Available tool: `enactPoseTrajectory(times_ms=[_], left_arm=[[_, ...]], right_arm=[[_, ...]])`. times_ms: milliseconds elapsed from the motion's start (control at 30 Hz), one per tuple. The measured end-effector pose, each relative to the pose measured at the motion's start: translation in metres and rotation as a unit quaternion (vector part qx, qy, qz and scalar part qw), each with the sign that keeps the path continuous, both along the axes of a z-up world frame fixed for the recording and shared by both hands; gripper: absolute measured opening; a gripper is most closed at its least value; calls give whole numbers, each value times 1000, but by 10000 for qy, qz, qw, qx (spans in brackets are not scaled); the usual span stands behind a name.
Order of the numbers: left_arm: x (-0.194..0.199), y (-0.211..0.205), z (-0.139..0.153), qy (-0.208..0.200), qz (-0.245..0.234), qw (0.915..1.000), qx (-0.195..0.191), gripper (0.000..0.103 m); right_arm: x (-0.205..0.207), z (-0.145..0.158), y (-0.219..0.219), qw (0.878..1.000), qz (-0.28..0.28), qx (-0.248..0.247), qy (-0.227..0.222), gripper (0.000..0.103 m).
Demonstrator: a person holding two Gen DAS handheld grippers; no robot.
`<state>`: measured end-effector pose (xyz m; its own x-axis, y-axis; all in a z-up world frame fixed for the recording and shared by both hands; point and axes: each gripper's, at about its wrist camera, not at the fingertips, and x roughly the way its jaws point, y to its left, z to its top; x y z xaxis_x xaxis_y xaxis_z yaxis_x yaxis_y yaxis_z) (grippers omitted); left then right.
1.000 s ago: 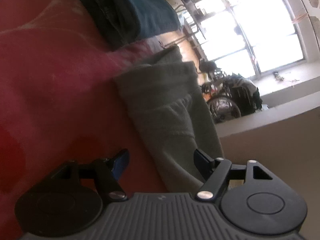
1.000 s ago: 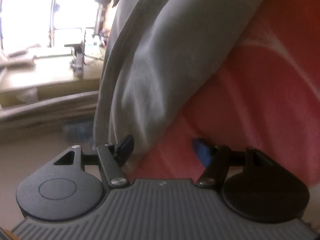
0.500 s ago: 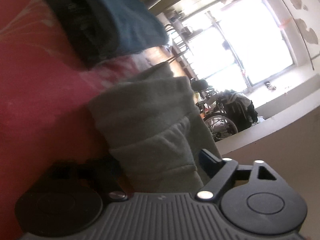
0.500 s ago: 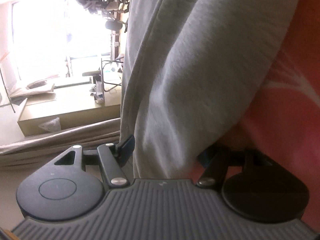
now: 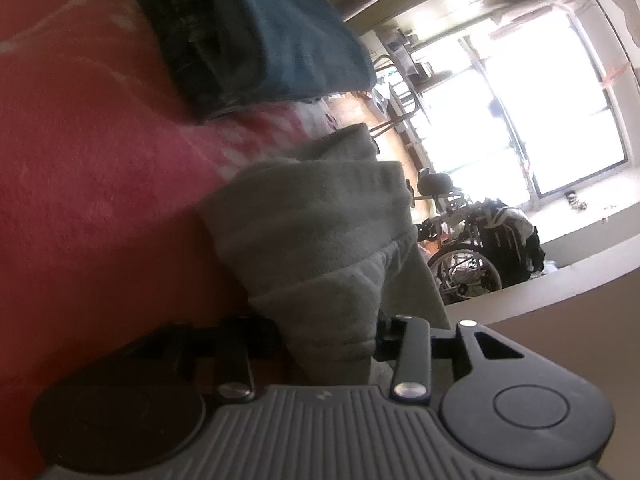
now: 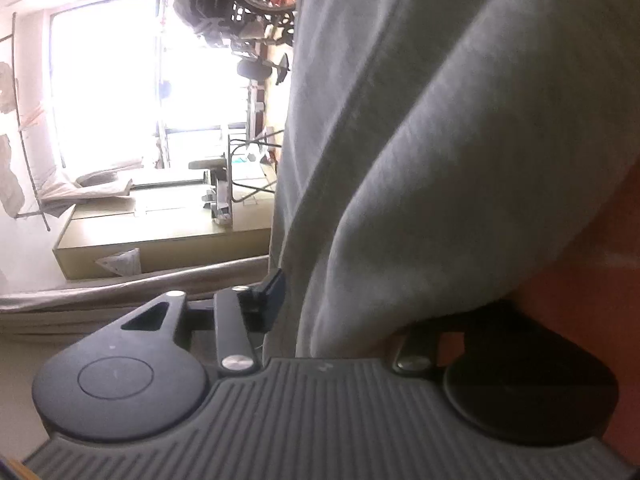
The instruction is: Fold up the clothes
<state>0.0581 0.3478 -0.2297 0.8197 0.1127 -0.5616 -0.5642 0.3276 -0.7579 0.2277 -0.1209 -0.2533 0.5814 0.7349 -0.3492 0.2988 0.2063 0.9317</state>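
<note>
My left claw [image 5: 328, 336] sits on the red blanket-covered bed [image 5: 80, 168] with the grey fleece garment [image 5: 312, 232] between its fingers. A folded teal cloth pile [image 5: 256, 28] lies beyond. The garment also fills my right claw [image 6: 340, 312].

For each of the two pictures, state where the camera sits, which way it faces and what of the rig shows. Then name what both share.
Left wrist: on the left gripper, facing along its fingers over the red blanket at the grey garment; gripper body shows.
Right wrist: on the right gripper, facing along the same garment; gripper body shows.
Shared: garment, blanket, window, wheelchair.
</note>
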Motion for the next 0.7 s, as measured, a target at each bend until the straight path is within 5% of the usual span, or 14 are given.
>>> enactPoseTrajectory(times_ms=[467,700], left_arm=[[4,4,-8,-12,-94,9999,103,42],[2,-3,-9,-33,4,9998,210,41]], right_arm=[[31,-6,-65,9926,-1181,-277,3,40],[34,-16,-59,9907,-1359,-109,33,35]])
